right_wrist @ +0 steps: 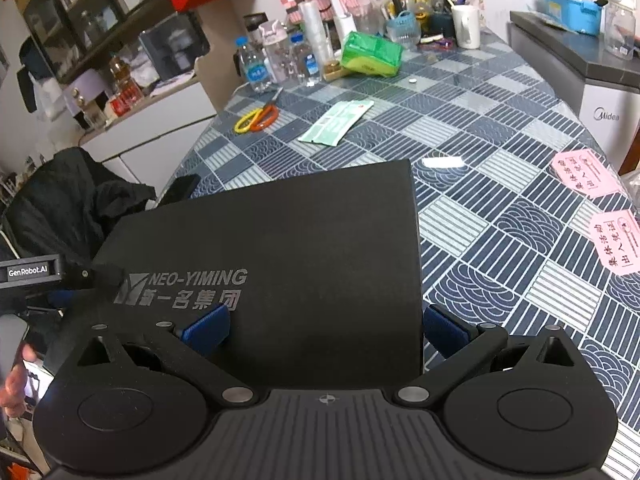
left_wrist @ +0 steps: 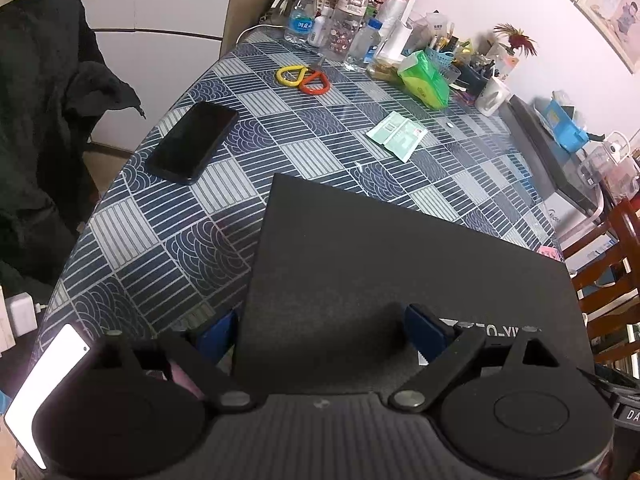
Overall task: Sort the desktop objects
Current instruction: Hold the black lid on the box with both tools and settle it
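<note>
Black box (right_wrist: 288, 248): printed NEO-YIMING, on patterned table (right_wrist: 500, 128).
Left gripper (left_wrist: 320, 332): wide, straddling box's corner.
Right gripper (right_wrist: 324, 330): wide, straddling box's other corner.
Scissors (left_wrist: 303, 77): far side.

matte black box (right_wrist: 280, 240) with silver-grey lettering, on a surface (right_wrist: 500, 128) checked in navy and pale grey, stripes and wave scallops. scissors (left_wrist: 303, 77) with one yellow, one orange handle. black phone (left_wrist: 192, 142). green tissue pack (right_wrist: 372, 54). pink cards (right_wrist: 584, 174).
</note>
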### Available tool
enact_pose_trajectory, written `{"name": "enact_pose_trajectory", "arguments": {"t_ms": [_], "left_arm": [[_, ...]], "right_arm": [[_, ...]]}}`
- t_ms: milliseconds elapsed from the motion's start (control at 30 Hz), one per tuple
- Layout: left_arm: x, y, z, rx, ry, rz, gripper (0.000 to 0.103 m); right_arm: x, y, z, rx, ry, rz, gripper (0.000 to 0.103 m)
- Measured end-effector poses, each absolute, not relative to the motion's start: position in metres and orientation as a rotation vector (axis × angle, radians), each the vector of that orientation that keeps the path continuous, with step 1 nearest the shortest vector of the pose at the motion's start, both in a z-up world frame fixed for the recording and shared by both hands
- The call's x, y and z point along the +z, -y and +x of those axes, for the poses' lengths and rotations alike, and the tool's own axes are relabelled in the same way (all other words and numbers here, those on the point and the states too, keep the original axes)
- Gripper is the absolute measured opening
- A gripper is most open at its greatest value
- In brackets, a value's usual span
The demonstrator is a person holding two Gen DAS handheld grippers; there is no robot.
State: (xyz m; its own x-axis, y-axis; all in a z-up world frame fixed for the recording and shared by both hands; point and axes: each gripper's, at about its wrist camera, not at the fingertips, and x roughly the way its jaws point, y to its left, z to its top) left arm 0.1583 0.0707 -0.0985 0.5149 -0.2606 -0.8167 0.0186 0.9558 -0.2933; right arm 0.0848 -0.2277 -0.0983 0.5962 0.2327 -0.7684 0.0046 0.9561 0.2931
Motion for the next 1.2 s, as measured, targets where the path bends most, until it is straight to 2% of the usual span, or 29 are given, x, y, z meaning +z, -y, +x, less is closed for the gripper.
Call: {"name": "enact_pose_trajectory", "arguments": {"t_ms": [1200], "left_arm": [[-0.11, -0.065, 0.15, -0.176, -1.04, -0.237, 0.103]], "right_arm": [[-0.112, 0.225, 0.08, 0.118, -0.981, 0.259, 0.103]]}}
